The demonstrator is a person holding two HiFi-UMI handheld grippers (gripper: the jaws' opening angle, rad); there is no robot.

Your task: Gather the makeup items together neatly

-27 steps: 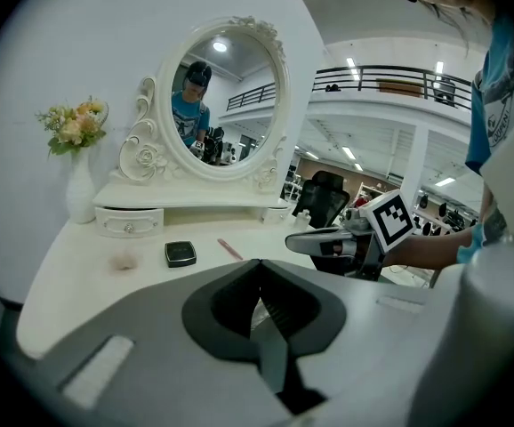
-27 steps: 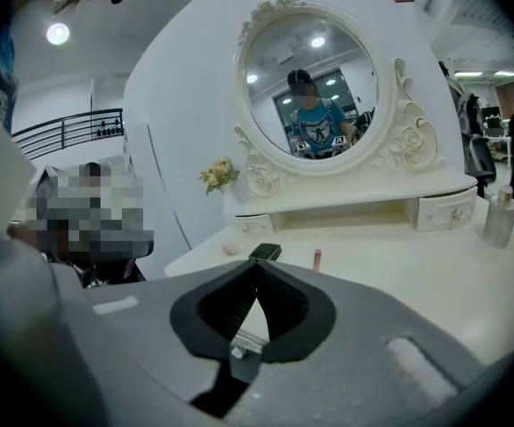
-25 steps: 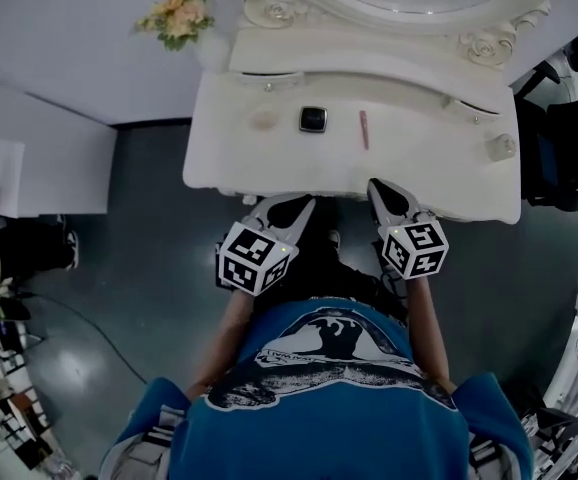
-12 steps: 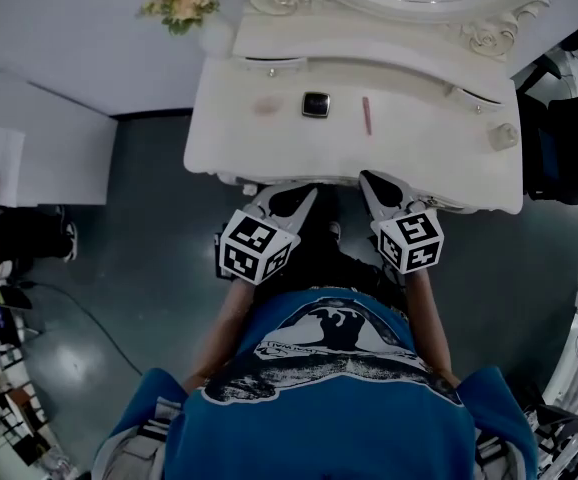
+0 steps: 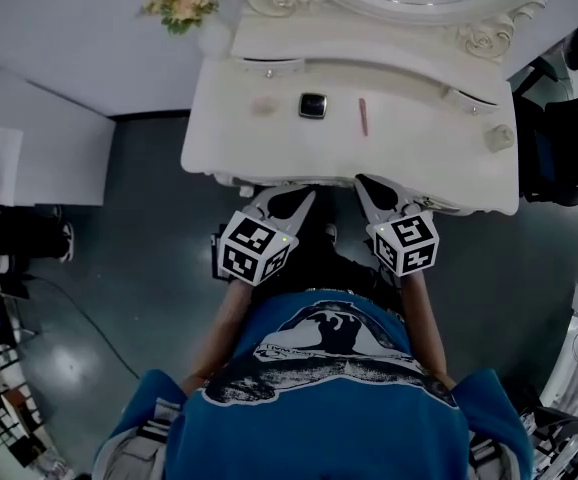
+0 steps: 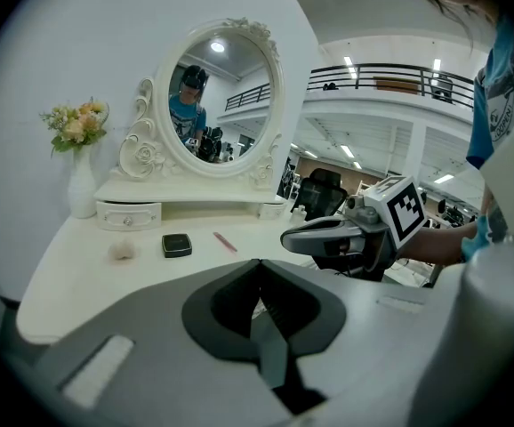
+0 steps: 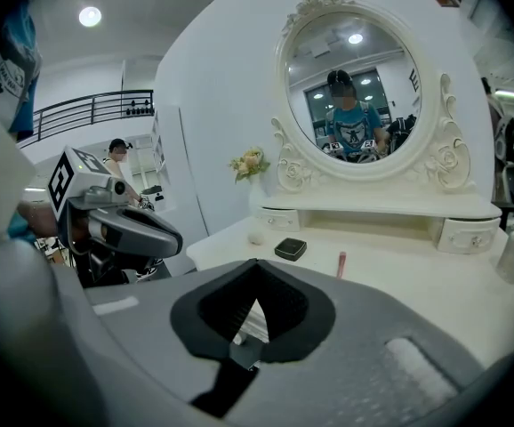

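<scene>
On the white vanity table point(image 5: 429, 173) lie a black compact point(image 5: 313, 105), a thin pink stick point(image 5: 363, 116) and a pale pink puff point(image 5: 264, 107), spaced apart in a row. A small clear bottle point(image 5: 500, 138) stands at the table's right end. My left gripper point(image 5: 307, 198) and right gripper point(image 5: 362, 182) hover side by side at the table's front edge, short of the items. Both are shut with nothing between the jaws. The left gripper view shows the compact point(image 6: 177, 245), stick point(image 6: 225, 242) and puff point(image 6: 122, 252) ahead; the right gripper view shows the compact point(image 7: 290, 249) and stick point(image 7: 341, 262).
An oval mirror point(image 6: 220, 100) on a raised shelf with small drawers point(image 6: 129, 214) backs the table. A white vase of flowers point(image 5: 181, 3) stands at the back left corner. Grey floor lies to the left; dark equipment point(image 5: 559, 138) crowds the right side.
Both grippers have edged slightly forward and inward toward the table's front edge. The makeup items have not moved.
</scene>
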